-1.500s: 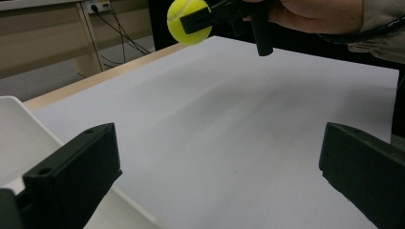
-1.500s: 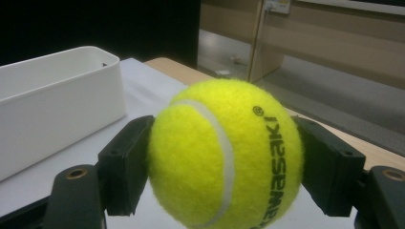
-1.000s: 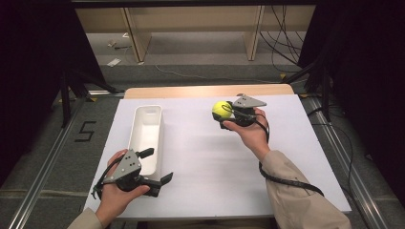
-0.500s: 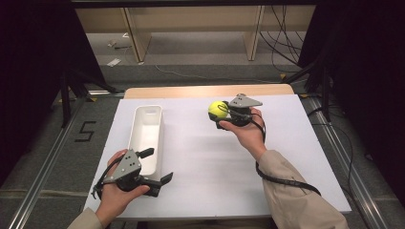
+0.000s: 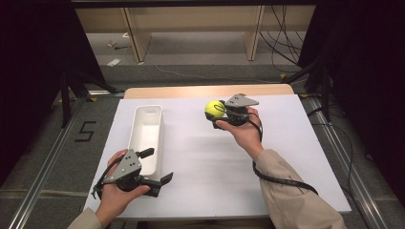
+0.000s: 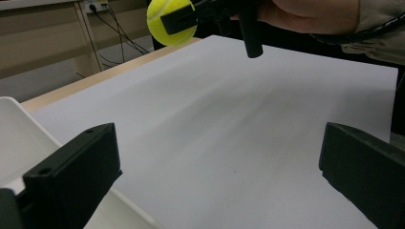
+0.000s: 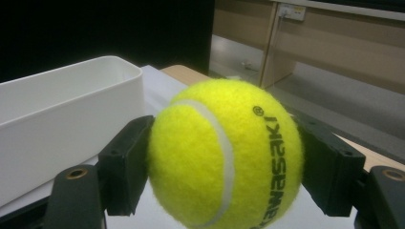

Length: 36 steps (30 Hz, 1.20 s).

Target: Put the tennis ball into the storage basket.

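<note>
My right gripper [image 5: 220,113] holds a yellow tennis ball [image 5: 214,109] in the air above the far half of the white table [image 5: 286,157], a little right of the middle and short of the far edge. Its fingers [image 7: 125,164] are clamped on the ball from both sides, the black pads pressing into the felt. In the right gripper view the ball [image 7: 224,155] sits squarely between them, its white seam curving down the front and black lettering running along the side. The grey three-cornered plate [image 5: 241,100] on top of this gripper faces upward, and a black cable [image 5: 282,179] trails from it along the sleeve.

A white tray [image 5: 145,136], long and narrow, lies near the left edge of the table with its length running from near to far. The ball is well apart from it, off to its right.

My left gripper [image 5: 156,167] rests low at the near left corner of the table, just beside the near end of the tray. Its fingers [image 6: 71,176] stand wide apart with bare table between them, gripping nothing. In the left gripper view the ball [image 6: 171,21] and the right gripper [image 6: 179,19] show farther off, lifted clear of the surface.
</note>
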{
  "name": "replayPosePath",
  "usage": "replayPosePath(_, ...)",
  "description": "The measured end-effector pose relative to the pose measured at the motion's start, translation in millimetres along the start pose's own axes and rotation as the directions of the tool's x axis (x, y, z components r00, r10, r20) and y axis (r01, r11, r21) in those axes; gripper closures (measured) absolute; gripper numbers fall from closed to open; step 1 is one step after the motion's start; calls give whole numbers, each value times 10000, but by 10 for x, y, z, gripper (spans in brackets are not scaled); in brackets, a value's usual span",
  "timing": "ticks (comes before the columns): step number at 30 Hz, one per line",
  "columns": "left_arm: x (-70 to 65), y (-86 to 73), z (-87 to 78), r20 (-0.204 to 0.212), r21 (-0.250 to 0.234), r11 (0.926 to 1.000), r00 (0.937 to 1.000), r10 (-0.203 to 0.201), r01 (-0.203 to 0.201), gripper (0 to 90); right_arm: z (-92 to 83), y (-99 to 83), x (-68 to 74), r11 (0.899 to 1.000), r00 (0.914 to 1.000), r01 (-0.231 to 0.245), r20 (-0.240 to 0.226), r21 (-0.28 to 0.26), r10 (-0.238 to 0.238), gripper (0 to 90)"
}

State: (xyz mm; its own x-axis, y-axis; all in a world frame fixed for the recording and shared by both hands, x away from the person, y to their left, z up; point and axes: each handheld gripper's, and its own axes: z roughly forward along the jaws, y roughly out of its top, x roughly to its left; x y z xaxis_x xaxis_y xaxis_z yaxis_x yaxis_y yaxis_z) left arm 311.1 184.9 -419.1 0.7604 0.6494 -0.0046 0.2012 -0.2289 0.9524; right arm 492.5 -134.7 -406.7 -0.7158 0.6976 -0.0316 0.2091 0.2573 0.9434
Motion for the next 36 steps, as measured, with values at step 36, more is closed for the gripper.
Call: replayPosePath(36,2,0,-4,-12,-1,10000,10000,-12,12,0,154,100,184,9998,9992,128,-386,-131,-133,272)
